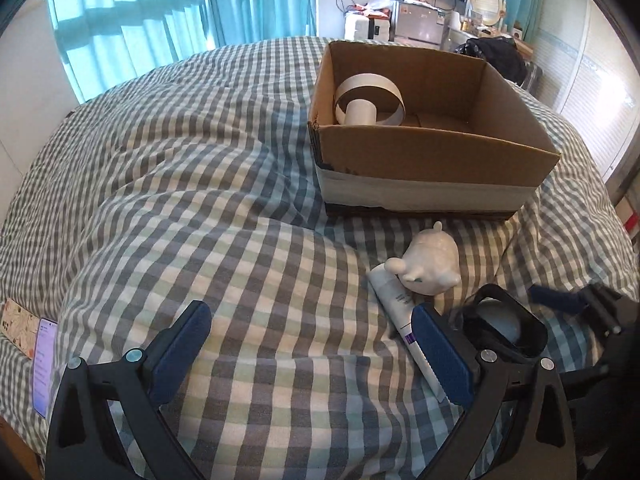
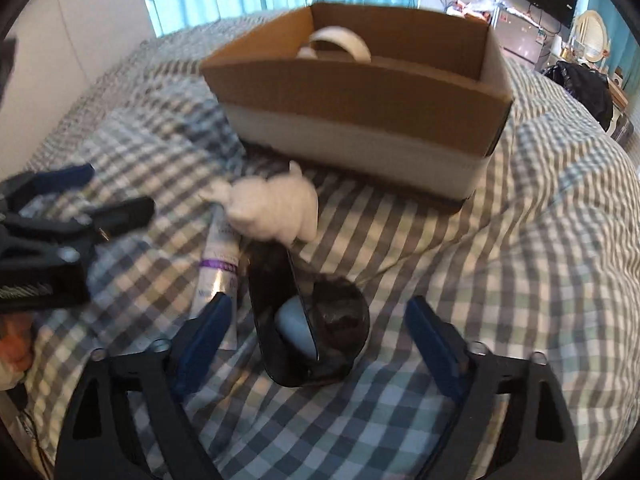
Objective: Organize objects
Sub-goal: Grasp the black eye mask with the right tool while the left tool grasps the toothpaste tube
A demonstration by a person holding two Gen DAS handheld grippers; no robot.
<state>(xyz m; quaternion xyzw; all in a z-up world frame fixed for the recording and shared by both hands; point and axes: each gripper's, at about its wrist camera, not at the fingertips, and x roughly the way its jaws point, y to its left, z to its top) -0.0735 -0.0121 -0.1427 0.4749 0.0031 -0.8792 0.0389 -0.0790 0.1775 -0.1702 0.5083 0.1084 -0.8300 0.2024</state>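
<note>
Lying on the checked bedspread (image 1: 256, 216) before one cardboard box (image 1: 432, 148) are three loose things: one white figurine (image 1: 434, 264), one tube (image 1: 394, 300), one black case (image 2: 316, 320), its contents unclear. Left gripper (image 1: 316, 350) and right gripper (image 2: 320, 334) both gape, holding nothing. One tape roll (image 1: 370, 98) sits inside.

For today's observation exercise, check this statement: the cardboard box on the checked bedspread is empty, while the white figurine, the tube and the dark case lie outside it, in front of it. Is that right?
Not quite. The cardboard box is not empty: the left wrist view shows a white paper roll inside. The white figurine, the tube and the dark case do lie outside, in front of it.
</note>
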